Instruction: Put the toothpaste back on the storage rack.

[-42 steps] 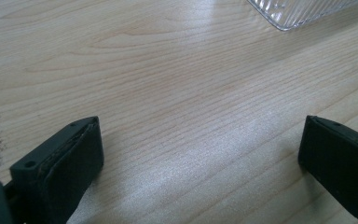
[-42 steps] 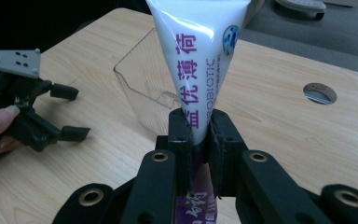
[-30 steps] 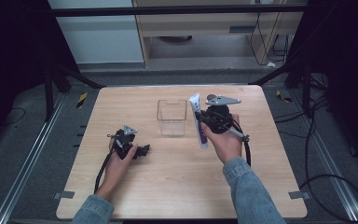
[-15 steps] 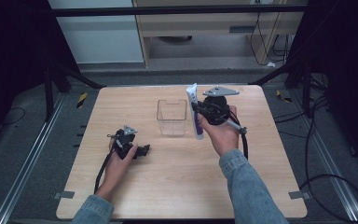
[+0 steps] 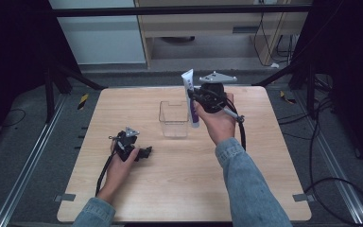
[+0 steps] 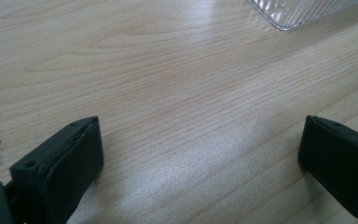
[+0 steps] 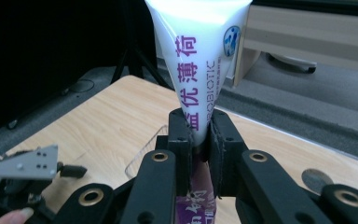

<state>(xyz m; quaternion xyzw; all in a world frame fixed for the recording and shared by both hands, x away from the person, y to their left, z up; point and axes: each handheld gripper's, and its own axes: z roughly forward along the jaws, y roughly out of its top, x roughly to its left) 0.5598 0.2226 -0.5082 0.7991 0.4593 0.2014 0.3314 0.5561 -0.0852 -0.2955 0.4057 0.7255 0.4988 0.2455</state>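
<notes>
High view: pale wooden table point(image 5: 179, 189) on dark floor; right gripper point(image 5: 199, 100) pinching tube point(image 5: 189, 90); left gripper point(image 5: 144, 152) spread.

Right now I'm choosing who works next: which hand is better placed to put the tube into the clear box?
Right. The right gripper grips the tube beside the clear box; the left gripper rests open on the table.

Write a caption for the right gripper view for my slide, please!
Right gripper clamps a white and purple tube upright above the wooden table.
</notes>
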